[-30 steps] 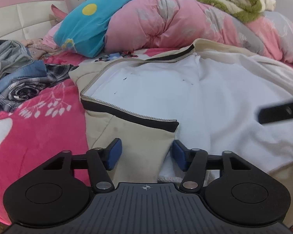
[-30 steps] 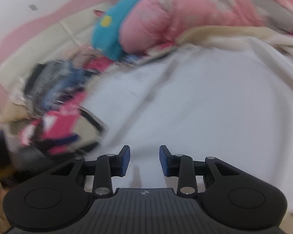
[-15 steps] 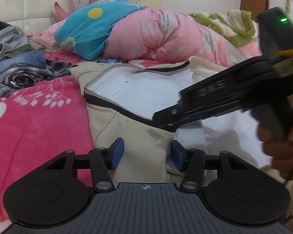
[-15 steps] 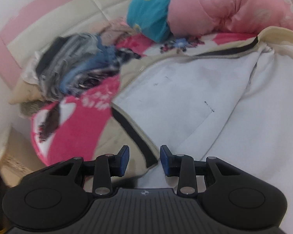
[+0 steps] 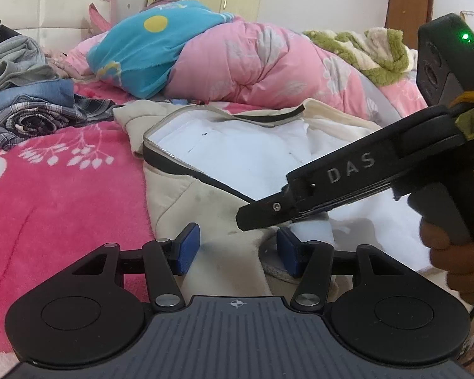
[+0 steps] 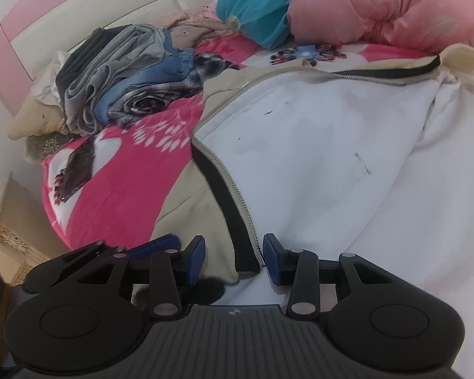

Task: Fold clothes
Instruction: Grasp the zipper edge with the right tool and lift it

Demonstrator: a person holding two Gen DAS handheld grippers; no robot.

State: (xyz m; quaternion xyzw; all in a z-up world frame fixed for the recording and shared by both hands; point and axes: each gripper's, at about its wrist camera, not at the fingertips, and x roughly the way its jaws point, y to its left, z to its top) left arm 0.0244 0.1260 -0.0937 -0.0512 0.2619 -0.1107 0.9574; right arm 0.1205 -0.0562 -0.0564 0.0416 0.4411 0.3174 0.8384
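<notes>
Pink bed carries the open jacket centre frame. Both fingers apart, my right gripper just widened around the zipper corner; I'd close squarely before lifting.

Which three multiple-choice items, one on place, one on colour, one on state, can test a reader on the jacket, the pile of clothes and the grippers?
1. Where is the pile of clothes relative to the jacket, in the right wrist view?
A. left
B. on top
C. right

2. What colour is the jacket's lining?
A. pink
B. white
C. green

3. How is the jacket's zipper?
A. closed
B. undone
C. missing

Answers: 1 A, pile lies left by the headboard. 2 B, the opened inside is white. 3 B, the zipper edges lie apart.
</notes>
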